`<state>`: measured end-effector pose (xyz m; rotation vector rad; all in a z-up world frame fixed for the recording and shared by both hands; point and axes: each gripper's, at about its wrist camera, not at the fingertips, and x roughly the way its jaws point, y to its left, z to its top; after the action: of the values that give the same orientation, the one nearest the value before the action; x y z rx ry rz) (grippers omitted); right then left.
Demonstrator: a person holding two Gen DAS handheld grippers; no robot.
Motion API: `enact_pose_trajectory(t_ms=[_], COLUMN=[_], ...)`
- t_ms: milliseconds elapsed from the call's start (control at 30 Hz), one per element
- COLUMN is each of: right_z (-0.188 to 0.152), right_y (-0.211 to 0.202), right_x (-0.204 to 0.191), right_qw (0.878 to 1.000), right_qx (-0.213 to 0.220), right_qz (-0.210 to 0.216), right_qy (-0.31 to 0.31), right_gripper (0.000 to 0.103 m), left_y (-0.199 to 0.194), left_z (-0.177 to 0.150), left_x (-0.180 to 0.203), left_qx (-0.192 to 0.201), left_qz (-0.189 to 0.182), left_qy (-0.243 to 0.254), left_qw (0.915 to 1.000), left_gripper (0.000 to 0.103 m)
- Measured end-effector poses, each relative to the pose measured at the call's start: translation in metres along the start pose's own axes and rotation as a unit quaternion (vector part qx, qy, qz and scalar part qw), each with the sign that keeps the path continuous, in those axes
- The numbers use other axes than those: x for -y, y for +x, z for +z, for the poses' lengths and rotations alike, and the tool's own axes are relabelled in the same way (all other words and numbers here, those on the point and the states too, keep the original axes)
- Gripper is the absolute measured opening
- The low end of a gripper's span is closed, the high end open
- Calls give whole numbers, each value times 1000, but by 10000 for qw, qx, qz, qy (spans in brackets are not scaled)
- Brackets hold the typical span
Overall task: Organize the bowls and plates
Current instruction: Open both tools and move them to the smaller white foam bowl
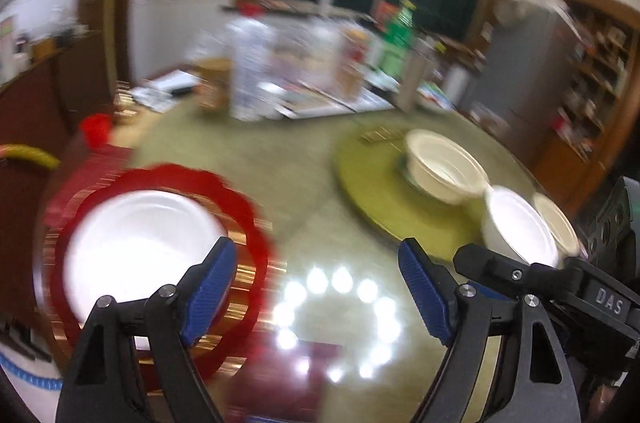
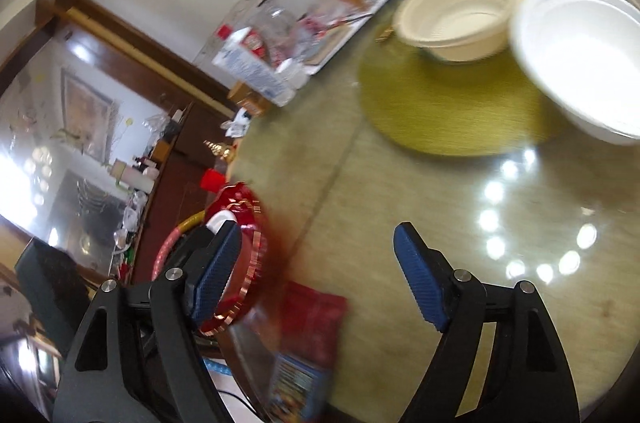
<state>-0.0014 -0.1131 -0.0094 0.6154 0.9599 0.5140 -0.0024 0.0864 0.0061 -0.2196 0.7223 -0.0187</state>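
Note:
A white bowl sits in a red scalloped plate at the table's near left. My left gripper is open and empty just right of that plate. A cream bowl stands on the green turntable, with two more white bowls at its right edge. My right gripper is open and empty over the bare table. In the right wrist view the cream bowl and a white bowl lie ahead, and the red plate is at the left behind the left finger.
Bottles, boxes and papers crowd the far side of the round table. A red packet and a printed card lie at the near edge. A dark wooden cabinet stands to the left.

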Motion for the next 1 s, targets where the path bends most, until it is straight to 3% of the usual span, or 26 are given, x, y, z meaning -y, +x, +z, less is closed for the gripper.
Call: enact_pose_trajectory(t_ms=[200,367,667,900,967,1000], right_z=[4,13,35,56,59,61], right_y=[-62,-106,-126,-121,-116,-114], right_x=[57,103,169,184,187,187], right_qw=[9974,9891,9703,9655,9640,9638], right_qx=[443,871,1070,1141,1135,1139], right_qz=[-108,-321,-411,-716,-804,-846], right_qy=[566,1144,2130,2230,2267,2259], right_gripper=[80,80,80,79,72,63], left_y=[35,57,92,126,131,134], left_z=[3,4,15,18,18,17], left_x=[52,84,134,163,169,171], left_qx=[-489,-914,-1202,-1346,-1377,-1378], left_qz=[-416,-776,-1025,-760,-692,-604], left_qy=[378,318,263,329,386,431], left_qw=[9972,9923,9871,9874,9873,9877], left_gripper=[83,83,83,83,82,82])
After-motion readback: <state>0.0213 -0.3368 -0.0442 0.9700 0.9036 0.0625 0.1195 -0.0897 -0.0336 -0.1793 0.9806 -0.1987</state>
